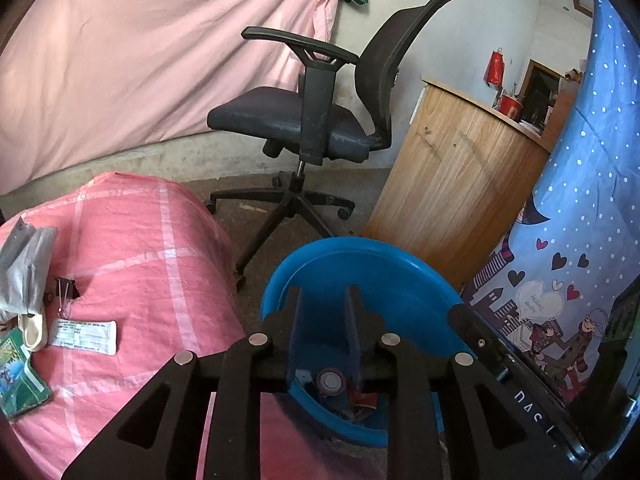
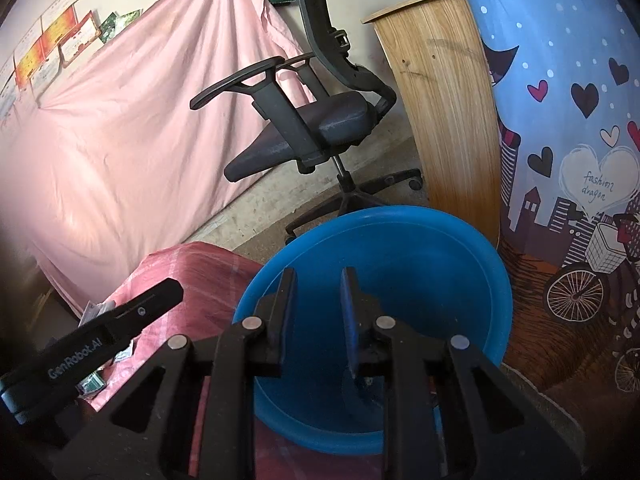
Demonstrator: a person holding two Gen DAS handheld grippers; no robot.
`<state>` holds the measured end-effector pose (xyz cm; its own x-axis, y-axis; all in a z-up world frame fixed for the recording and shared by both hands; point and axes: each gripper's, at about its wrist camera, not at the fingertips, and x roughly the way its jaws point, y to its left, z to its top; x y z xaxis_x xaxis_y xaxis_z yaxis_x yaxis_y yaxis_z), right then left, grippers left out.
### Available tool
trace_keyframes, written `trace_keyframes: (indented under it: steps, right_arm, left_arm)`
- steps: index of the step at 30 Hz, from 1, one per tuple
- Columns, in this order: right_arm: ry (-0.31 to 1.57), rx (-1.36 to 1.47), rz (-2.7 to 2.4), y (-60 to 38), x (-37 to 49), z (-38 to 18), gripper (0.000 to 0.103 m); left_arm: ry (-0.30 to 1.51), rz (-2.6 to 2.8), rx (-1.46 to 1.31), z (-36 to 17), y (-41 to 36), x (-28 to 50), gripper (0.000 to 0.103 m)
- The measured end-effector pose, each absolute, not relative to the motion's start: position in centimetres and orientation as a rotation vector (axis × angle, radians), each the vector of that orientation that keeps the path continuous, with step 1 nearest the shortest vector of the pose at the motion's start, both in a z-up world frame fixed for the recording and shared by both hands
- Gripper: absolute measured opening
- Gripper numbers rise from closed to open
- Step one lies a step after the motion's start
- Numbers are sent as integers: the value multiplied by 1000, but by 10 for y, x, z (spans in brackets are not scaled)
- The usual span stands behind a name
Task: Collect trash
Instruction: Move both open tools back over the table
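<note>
Black claws come first in both views. My left gripper (image 1: 323,294) hangs over the blue basin (image 1: 400,264) with its jaws a little apart and nothing between them. My right gripper (image 2: 318,276) hangs over the same basin (image 2: 440,248), jaws apart too — nothing in them. Down in the basin I see trash: a small round can (image 1: 331,382) and a red scrap (image 1: 364,400) just beside it.

Left of the basin sits a pink checked sack (image 1: 160,248). More bits lie on it — a white packet (image 1: 86,332), a black binder clip (image 1: 66,292), a grey wrapper (image 1: 26,264) and a green packet (image 1: 20,376).

Behind the basin stands a black office chair (image 1: 316,120) on the floor, next to a wooden cabinet (image 1: 452,184). A blue cartoon cloth (image 2: 568,120) hangs on the right. Farthest back is a pink sheet (image 1: 140,52) on the wall.
</note>
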<state>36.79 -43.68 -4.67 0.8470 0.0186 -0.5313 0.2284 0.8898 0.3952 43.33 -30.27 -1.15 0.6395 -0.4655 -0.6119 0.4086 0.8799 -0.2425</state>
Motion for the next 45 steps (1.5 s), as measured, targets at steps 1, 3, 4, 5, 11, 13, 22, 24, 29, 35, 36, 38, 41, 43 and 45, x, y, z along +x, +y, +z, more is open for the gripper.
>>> trace_keyframes:
  steps: [1, 3, 4, 5, 11, 13, 22, 24, 29, 35, 36, 38, 41, 43, 45]
  right_arm:
    - [554, 463, -114, -436, 368, -46, 49]
    - [553, 460, -113, -436, 368, -46, 49]
    - [552, 457, -113, -436, 367, -46, 49]
    - [551, 455, -112, -437, 367, -45, 49]
    - [506, 437, -97, -433, 363, -34, 49]
    - [485, 427, -84, -429, 362, -30, 49]
    - [379, 357, -12, -395, 355, -7, 56]
    - [358, 340, 6, -385, 354, -3, 62]
    - [298, 296, 60, -360, 348, 5, 74]
    - [227, 252, 109, -332, 343, 13, 92]
    - [218, 247, 117, -329, 342, 13, 97]
    - [196, 231, 133, -320, 342, 15, 102]
    - [163, 214, 163, -308, 340, 18, 103]
    - [143, 202, 183, -300, 338, 19, 103]
    - [119, 187, 197, -291, 336, 20, 103]
  left_arm:
    - [716, -497, -82, -11, -302, 432, 18]
    - [710, -494, -80, -10, -300, 431, 18]
    - [707, -492, -79, -9, -299, 431, 18]
    - [704, -489, -79, -9, -298, 430, 18]
    - [681, -470, -83, -1, -285, 425, 18]
    - [668, -461, -83, 4, -279, 422, 18]
    - [562, -383, -107, 28, -228, 401, 18]
    - [531, -352, -111, 33, -213, 393, 18]
    - [451, -284, -118, 42, -177, 374, 31]
    - [371, -196, -148, 45, -131, 353, 50]
    - [360, -180, -155, 45, -123, 349, 52]
    - [343, -149, -164, 43, -108, 343, 56]
    - [329, -108, -168, 40, -87, 335, 56]
    - [322, -86, -166, 38, -76, 331, 59]
    - [310, -63, -170, 34, -65, 325, 74]
